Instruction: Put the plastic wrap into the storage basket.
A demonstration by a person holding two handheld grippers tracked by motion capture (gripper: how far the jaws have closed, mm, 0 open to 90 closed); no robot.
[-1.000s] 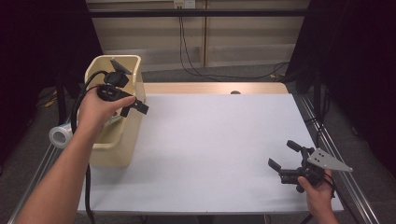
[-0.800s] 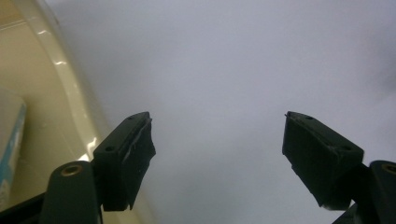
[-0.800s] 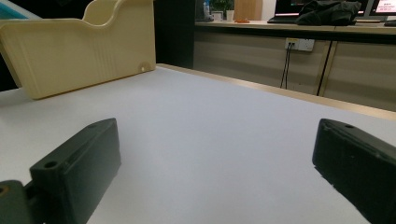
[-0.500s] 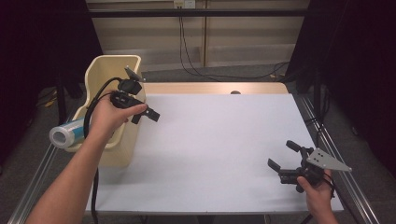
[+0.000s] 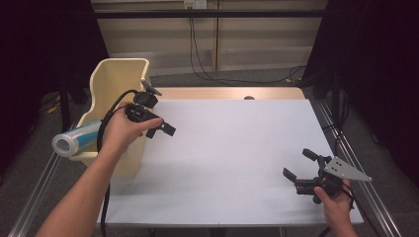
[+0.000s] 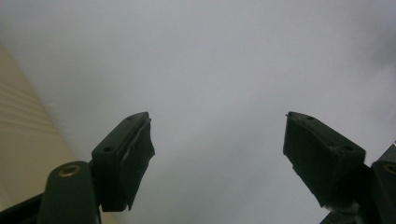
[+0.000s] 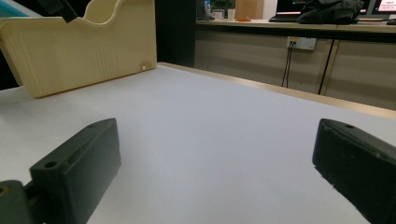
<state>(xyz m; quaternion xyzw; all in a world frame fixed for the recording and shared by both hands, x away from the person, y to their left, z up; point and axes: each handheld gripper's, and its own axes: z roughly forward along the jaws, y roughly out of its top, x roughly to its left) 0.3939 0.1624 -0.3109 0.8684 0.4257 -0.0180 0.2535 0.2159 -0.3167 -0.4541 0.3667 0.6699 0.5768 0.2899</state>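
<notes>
My left gripper hangs over the white table top just right of a cream plastic bin; its jaws stand apart with nothing between them. In the left gripper view the left gripper frames bare white surface, with the bin's ribbed wall at the left. A roll with a blue wrap lies in the bin and sticks out over its near-left end. My right gripper rests at the table's near right corner, open and empty. In the right gripper view the right gripper points across the table toward the bin.
The white sheet covers the table between the two hands. A wooden strip edges the far side, and metal rails run along the left and right. Cables lie on the floor behind the table.
My left hand has moved right and downward, from above the bin to the table beside it. More of the roll shows at the bin's end. The right hand has stayed put.
</notes>
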